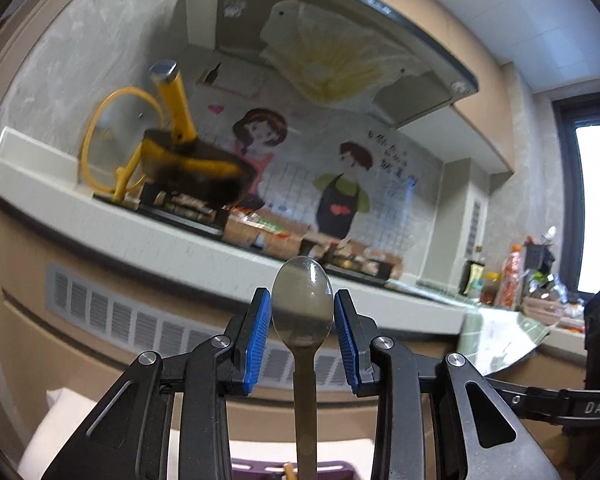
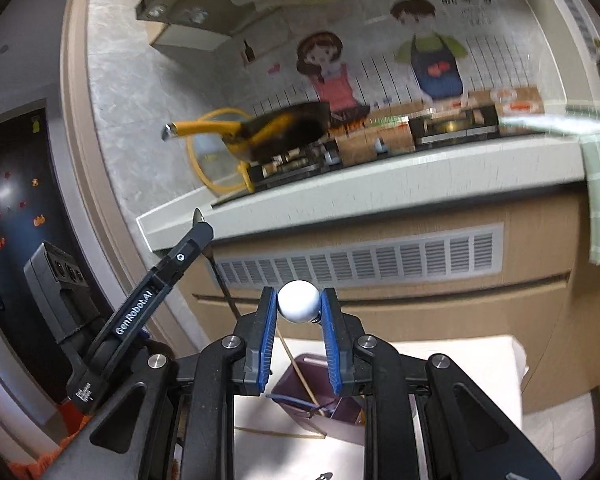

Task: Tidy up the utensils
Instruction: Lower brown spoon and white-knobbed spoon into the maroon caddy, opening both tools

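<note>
The left gripper (image 1: pixel 302 312) held a metal spoon (image 1: pixel 302 304) upright, bowl uppermost, its blue pads clamped on the bowl's edges — a smooth, rigid, light piece, likely to slip unless taken lower, at the neck. The right gripper (image 2: pixel 299 312) was closed on a utensil with a white ball end (image 2: pixel 299 301), round and probably slippery; what lay beneath the ball was hidden. Both were raised before the kitchen counter (image 2: pixel 380 184), above a purple organizer (image 2: pixel 340 404) — seemingly the destination — holding chopsticks (image 2: pixel 296 368).
</note>
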`<state>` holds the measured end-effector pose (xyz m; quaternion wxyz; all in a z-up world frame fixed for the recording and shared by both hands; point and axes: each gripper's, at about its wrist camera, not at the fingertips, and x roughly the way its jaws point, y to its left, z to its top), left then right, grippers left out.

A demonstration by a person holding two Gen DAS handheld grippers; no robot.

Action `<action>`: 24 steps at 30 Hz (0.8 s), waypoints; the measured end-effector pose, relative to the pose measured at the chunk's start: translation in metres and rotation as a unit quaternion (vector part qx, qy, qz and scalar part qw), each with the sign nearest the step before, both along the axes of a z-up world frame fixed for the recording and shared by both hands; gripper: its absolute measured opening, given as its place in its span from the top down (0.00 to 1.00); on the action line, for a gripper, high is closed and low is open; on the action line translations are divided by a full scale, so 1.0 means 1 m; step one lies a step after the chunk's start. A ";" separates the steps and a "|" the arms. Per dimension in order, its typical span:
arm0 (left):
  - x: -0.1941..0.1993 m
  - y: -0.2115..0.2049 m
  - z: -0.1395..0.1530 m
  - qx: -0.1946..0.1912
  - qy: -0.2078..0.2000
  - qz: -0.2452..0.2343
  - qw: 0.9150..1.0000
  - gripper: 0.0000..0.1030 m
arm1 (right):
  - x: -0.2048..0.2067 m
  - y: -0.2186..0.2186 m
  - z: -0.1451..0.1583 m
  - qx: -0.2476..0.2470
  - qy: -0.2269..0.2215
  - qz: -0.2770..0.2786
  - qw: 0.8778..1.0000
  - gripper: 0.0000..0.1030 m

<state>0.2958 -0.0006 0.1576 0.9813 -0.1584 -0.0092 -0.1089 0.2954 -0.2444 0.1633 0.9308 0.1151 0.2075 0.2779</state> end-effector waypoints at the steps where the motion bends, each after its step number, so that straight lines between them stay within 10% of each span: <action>1: 0.004 0.000 -0.005 0.002 0.005 0.005 1.000 0.68 | 0.003 0.001 -0.004 0.003 0.007 0.000 1.000 0.81; 16: 0.067 -0.004 -0.095 -0.006 0.102 -0.014 0.995 0.68 | 0.052 0.009 -0.062 0.011 0.081 0.010 0.997 0.79; 24: 0.048 0.019 -0.104 0.004 0.153 -0.033 0.988 0.57 | 0.036 0.006 -0.079 -0.067 0.071 -0.034 0.995 0.74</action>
